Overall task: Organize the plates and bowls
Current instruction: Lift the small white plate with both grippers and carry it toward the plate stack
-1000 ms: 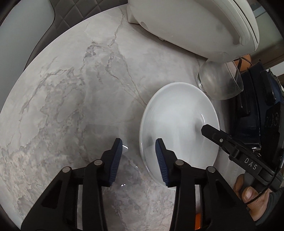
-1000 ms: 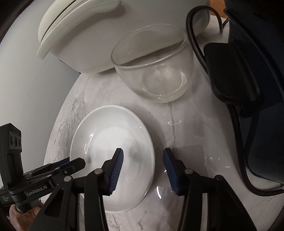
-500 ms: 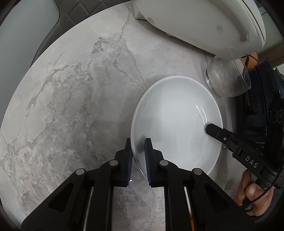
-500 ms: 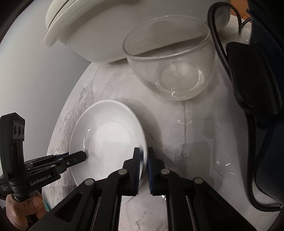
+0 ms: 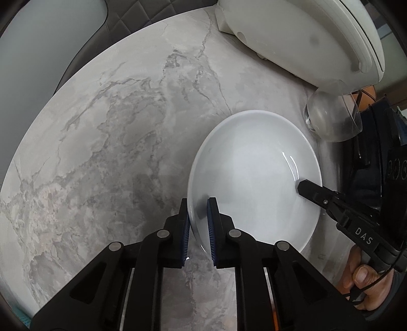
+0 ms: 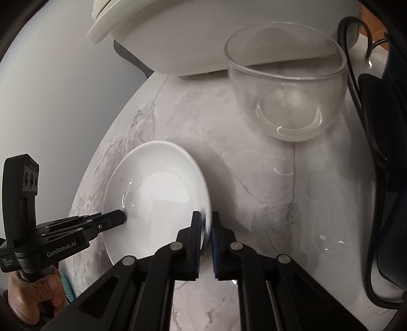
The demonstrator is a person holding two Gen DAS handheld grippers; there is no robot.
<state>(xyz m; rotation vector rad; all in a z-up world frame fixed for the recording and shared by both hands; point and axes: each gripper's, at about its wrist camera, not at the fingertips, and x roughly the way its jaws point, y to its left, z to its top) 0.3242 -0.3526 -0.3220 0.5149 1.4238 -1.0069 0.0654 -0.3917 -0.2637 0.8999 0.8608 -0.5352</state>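
A white plate (image 5: 254, 178) (image 6: 157, 193) hangs just above the marble table (image 5: 101, 152), gripped from both sides. My left gripper (image 5: 198, 203) is shut on its left rim. On the opposite rim my right gripper (image 6: 205, 216) is shut too, and its black fingers (image 5: 309, 189) show at the plate's right edge in the left wrist view. The left gripper's fingers (image 6: 112, 219) show at the plate's left in the right wrist view. A clear glass bowl (image 6: 287, 86) (image 5: 333, 119) stands upright behind the plate.
A large white appliance (image 5: 305, 33) (image 6: 203, 33) stands at the back of the table (image 6: 254, 178). A black cable (image 6: 361, 76) and dark gear (image 6: 381, 114) lie along the right side. A dark quilted chair (image 5: 122, 17) stands beyond the far left edge. Hands (image 5: 366, 287) hold both grippers.
Both grippers went from open to shut on the plate's opposite rims. The plate has lifted slightly off the table and tilted, and the left gripper has shifted with it.
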